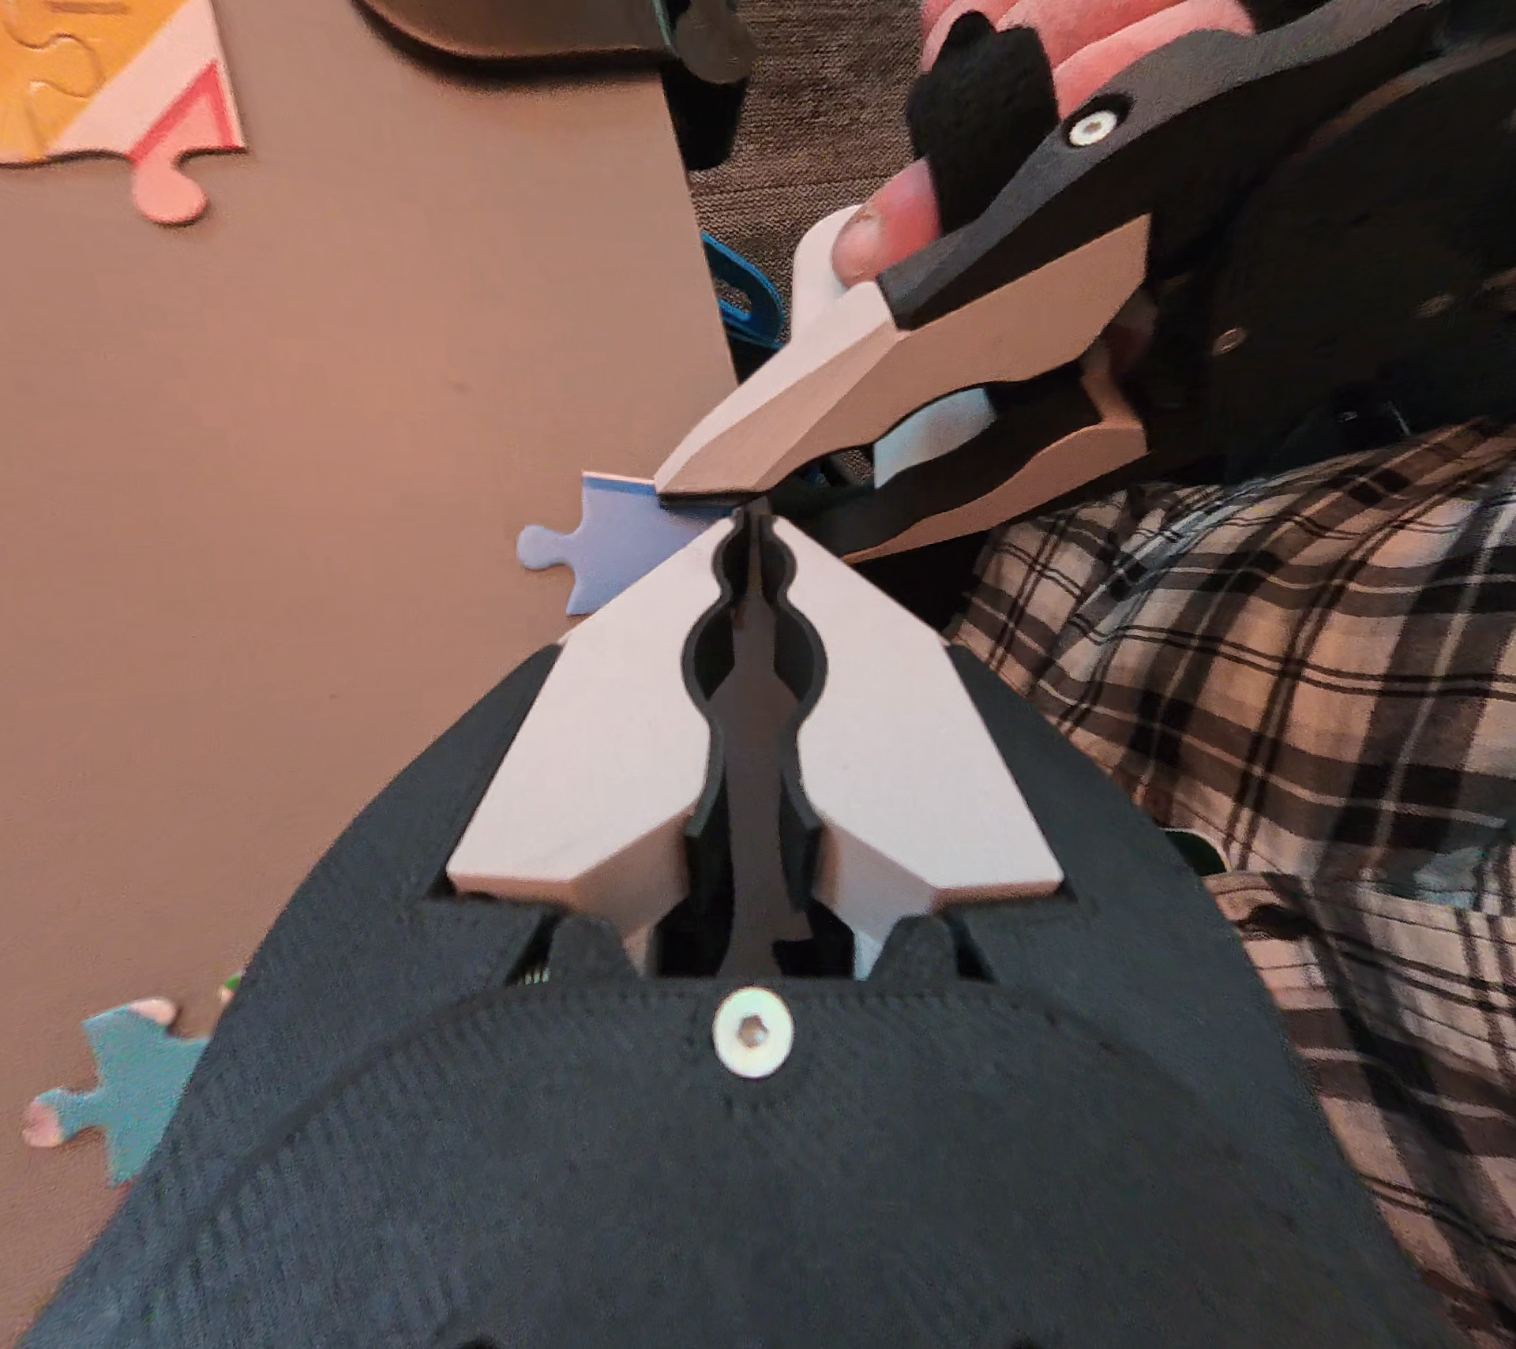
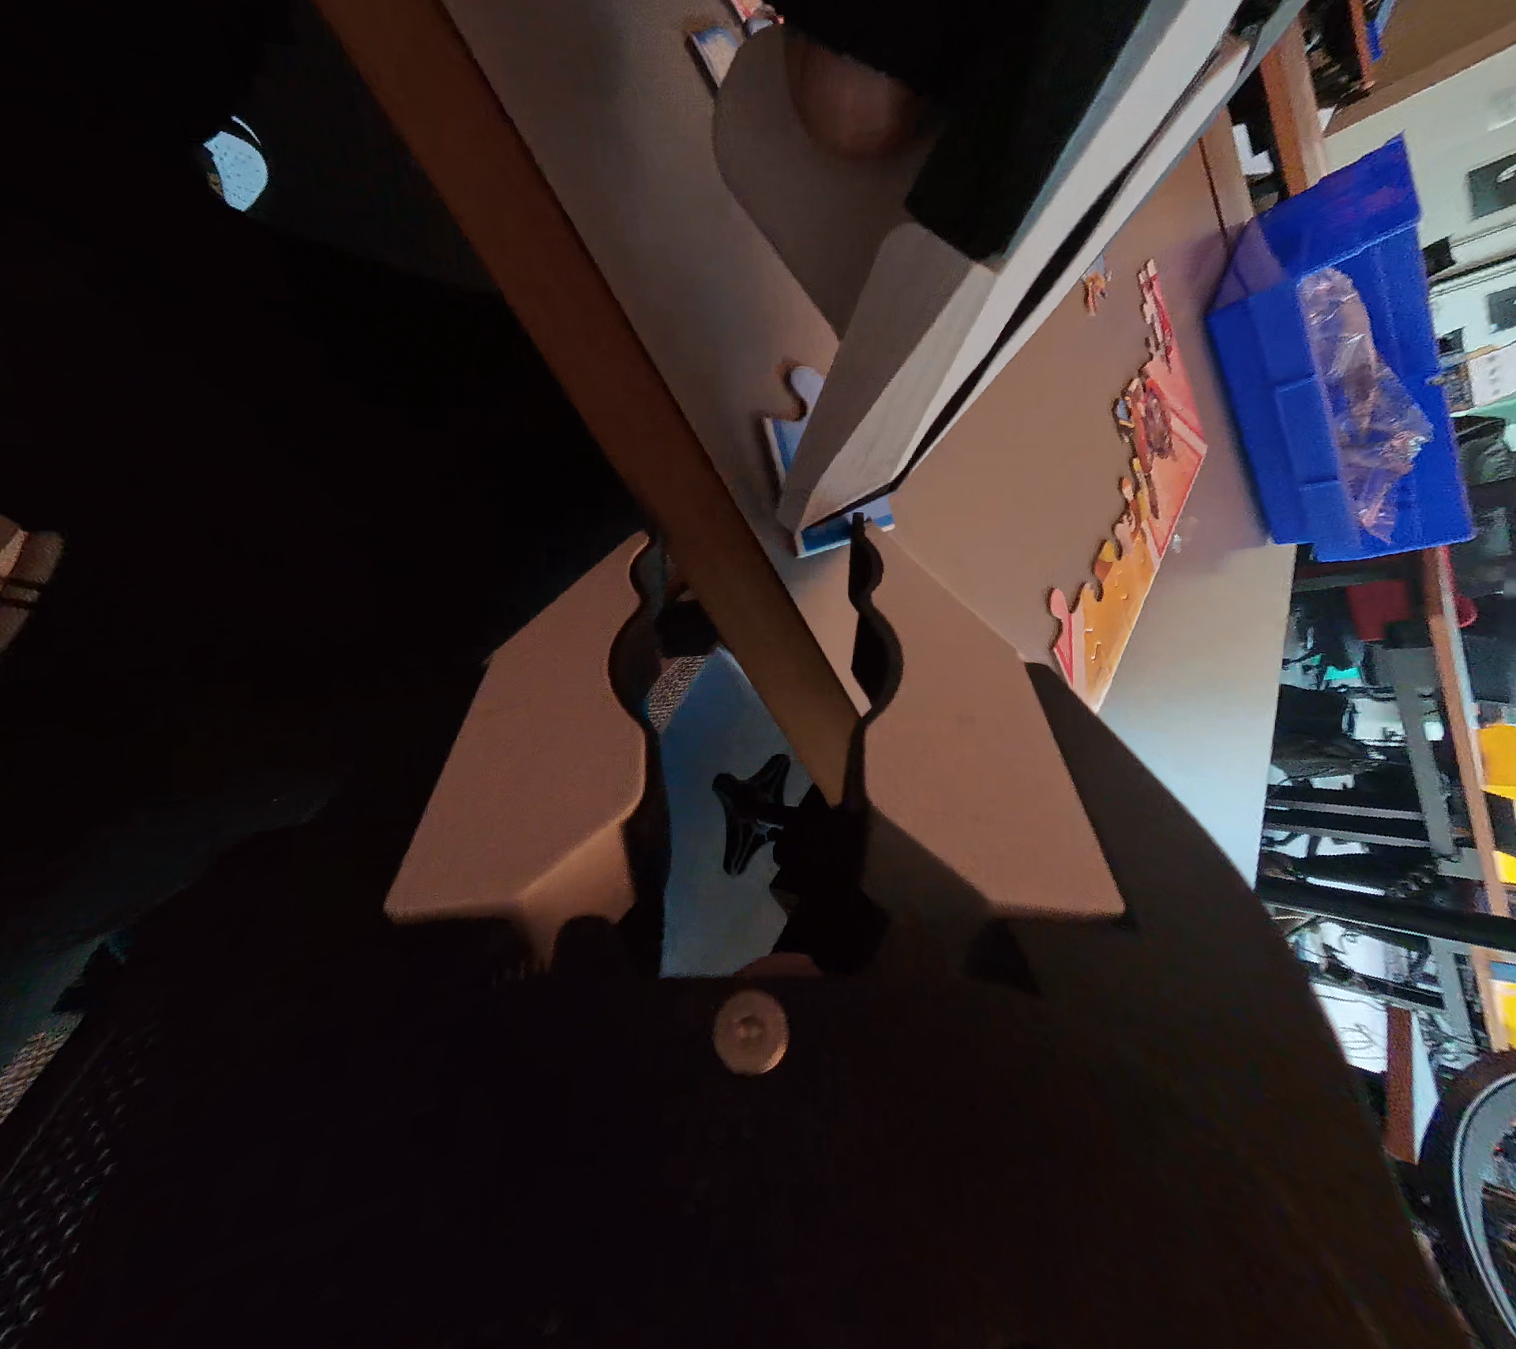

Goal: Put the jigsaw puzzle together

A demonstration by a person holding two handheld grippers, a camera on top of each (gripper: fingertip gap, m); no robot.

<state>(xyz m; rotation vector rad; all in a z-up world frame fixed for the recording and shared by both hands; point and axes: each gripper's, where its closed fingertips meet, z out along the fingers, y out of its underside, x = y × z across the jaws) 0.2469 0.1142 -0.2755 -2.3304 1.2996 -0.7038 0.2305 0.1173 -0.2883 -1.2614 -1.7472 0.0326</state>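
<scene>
The matt brown tabletop [image 1: 344,457] looks smooth, with a wood-toned edge band [image 2: 525,293]. The flat blue cardboard puzzle piece [image 1: 623,555] has a faint sheen. The left gripper [image 1: 751,518] shows ridged black printed plastic, smooth pale fingers and a bright metal screw [image 1: 752,1032]. The glossy blue plastic bin [image 2: 1345,358] holds what may be crinkled clear film.

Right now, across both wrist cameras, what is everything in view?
brown table: one, brown, under everything
assembled jigsaw puzzle section: one, orange, white and pink, farther in on the table
blue jigsaw piece: one, blue, table edge, at the gripper tips
teal loose jigsaw piece: one, teal, beside the left gripper
blue plastic bin: one, blue, holding a clear bag
plaid shirt: one, black and white
left gripper: one, shut
right gripper: one, open, astride the table edge
</scene>
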